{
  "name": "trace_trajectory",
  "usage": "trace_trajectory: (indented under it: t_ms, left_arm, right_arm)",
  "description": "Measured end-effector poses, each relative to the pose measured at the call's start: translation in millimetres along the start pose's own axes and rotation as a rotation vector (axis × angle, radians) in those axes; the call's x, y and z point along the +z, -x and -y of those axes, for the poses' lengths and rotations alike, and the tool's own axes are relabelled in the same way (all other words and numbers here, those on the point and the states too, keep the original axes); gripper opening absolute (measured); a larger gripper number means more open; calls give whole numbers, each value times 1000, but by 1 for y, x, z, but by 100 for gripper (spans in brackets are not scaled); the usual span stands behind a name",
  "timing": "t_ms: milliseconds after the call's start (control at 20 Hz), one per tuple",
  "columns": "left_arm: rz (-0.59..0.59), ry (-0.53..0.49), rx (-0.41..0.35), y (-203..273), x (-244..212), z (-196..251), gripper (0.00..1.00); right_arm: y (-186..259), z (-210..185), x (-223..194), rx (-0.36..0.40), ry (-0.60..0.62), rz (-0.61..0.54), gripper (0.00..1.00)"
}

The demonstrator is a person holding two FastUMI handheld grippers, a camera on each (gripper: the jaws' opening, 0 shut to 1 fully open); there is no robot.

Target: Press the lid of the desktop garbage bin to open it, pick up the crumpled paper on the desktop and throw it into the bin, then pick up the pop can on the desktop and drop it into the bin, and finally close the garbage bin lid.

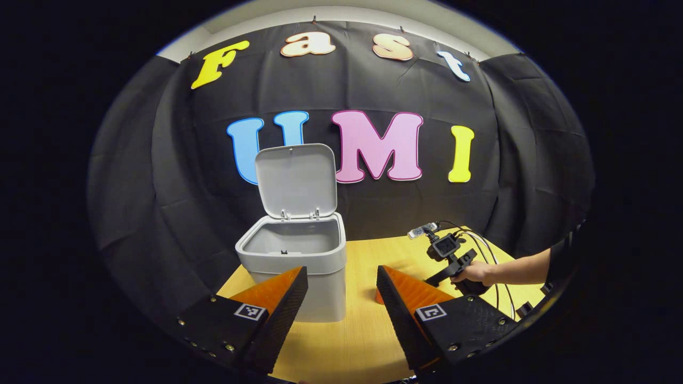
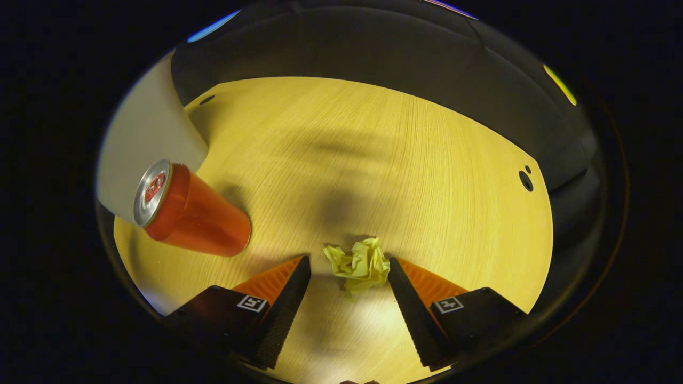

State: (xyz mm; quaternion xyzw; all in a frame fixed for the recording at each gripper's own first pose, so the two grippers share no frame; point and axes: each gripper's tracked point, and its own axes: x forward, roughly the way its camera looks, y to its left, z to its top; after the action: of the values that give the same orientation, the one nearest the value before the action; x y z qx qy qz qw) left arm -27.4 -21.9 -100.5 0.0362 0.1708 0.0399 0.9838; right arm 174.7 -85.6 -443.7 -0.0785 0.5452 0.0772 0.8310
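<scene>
Left gripper view: left hand-held gripper (image 1: 341, 277) wide open, nothing btwn fingers, hovering over table (image 1: 368, 330). Garbage bin (image 1: 296, 266) just ahead, lid (image 1: 296, 181) up, standing upright at rear edge. Right hand-held gripper (image 1: 445, 256) farther off to the side, held by a hand (image 1: 472, 273), pointing down at table.

Right gripper view: right hand-held gripper (image 2: 349, 266) wide open, straddling crumpled paper (image 2: 360, 264) on table; paper near both tips, contact w/ either unclear. Pop can (image 2: 187, 210) upright nearby, beside bin wall.

glossy metal can (image 2: 195, 213), wood-grain table (image 2: 373, 160)
</scene>
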Motion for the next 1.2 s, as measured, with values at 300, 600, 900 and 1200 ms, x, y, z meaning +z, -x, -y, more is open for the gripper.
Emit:
trace_trajectory:
  t_ms: [300,600,900,1200]
  left_arm:
    - [-9,-2,14,-3,-2,-7,87]
    - [-31,15,21,-3,-13,-11,87]
    - [-47,33,41,0,-21,-16,87]
    - [-21,34,30,3,-15,-16,87]
  right_arm:
    - [-3,3,1,29,-105,0,89]
    - [-6,13,-2,18,-128,1,35]
    - [0,20,-8,-24,-53,5,41]
    - [37,21,27,-30,-54,153,41]
